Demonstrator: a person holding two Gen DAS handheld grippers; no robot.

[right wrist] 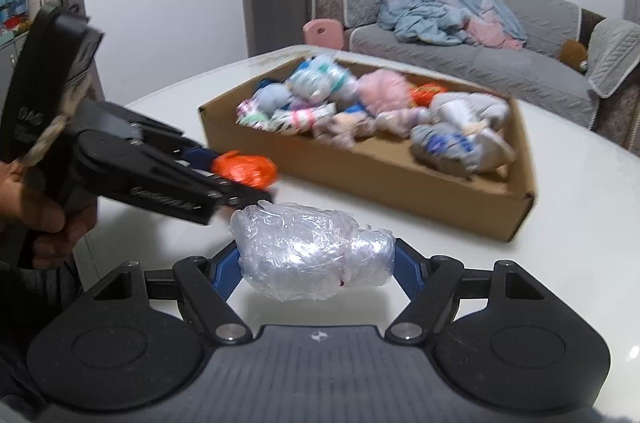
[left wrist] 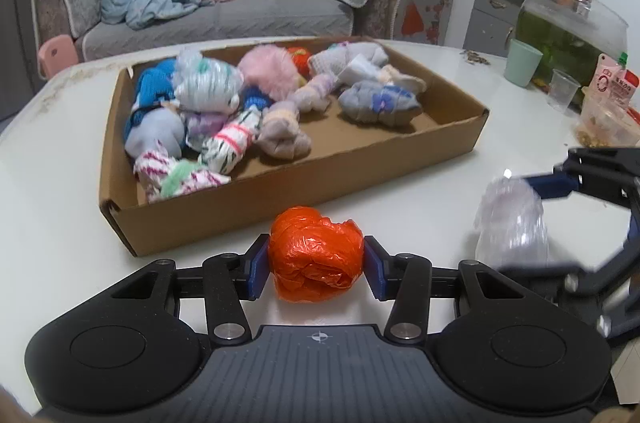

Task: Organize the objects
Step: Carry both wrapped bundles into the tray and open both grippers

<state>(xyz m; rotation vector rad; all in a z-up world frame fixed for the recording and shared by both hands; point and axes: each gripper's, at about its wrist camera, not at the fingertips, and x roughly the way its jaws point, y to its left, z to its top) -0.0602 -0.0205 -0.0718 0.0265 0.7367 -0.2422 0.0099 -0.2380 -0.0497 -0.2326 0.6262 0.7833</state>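
Observation:
A crumpled orange plastic bag ball [left wrist: 316,255] sits between the blue pads of my left gripper [left wrist: 316,269], which is shut on it just in front of the cardboard box [left wrist: 280,179]. The right wrist view shows the same ball [right wrist: 244,169] at the tip of that gripper, close to the box's near corner. My right gripper [right wrist: 318,269] is shut on a clear plastic bag bundle [right wrist: 312,255], held a little above the white table [right wrist: 560,263]. The box [right wrist: 360,183] holds several rolled socks and bundles [left wrist: 224,119].
On the table's right side stand a green cup [left wrist: 522,63], a clear cup [left wrist: 562,91], a fish tank [left wrist: 568,31] and snack packets [left wrist: 608,87]. A grey sofa [left wrist: 240,11] with a blue blanket is behind the table. A hand [right wrist: 44,219] grips the left tool.

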